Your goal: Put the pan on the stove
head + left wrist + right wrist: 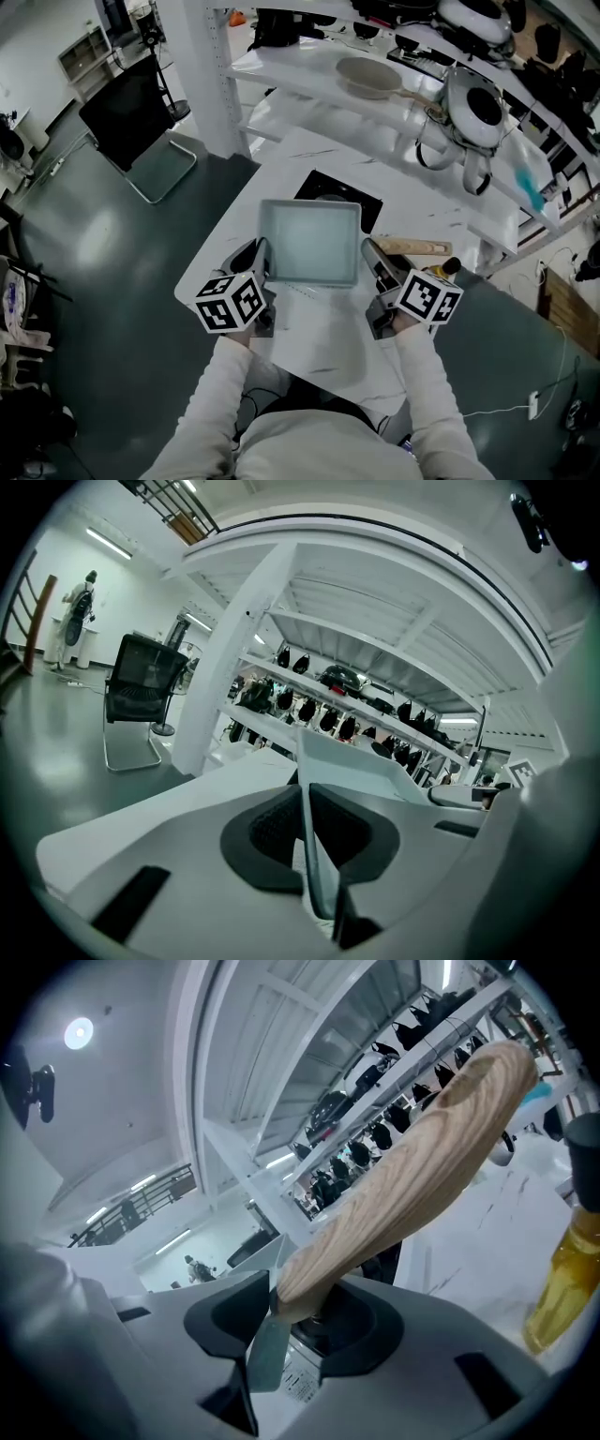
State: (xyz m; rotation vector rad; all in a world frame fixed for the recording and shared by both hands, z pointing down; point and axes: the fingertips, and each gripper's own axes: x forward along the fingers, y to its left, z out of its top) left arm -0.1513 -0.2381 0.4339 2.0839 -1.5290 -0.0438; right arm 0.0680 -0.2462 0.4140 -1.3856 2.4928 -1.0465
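The square pan point(309, 242) is held near the middle of the counter point(225, 253), its far side at the stove point(368, 200). The left gripper's point(306, 836) fingers are clamped nearly shut on the pan's thin left rim. The right gripper's point(298, 1321) fingers are closed, wider apart, on the base of the pan's wooden handle point(403, 1180).

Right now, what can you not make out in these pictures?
- The stove: head view, mostly hidden beneath the pan; contact cannot be told.
- The bottle of yellow liquid: right gripper view, cut off by the picture's edge.
- The distant person: left gripper view, too small for detail.
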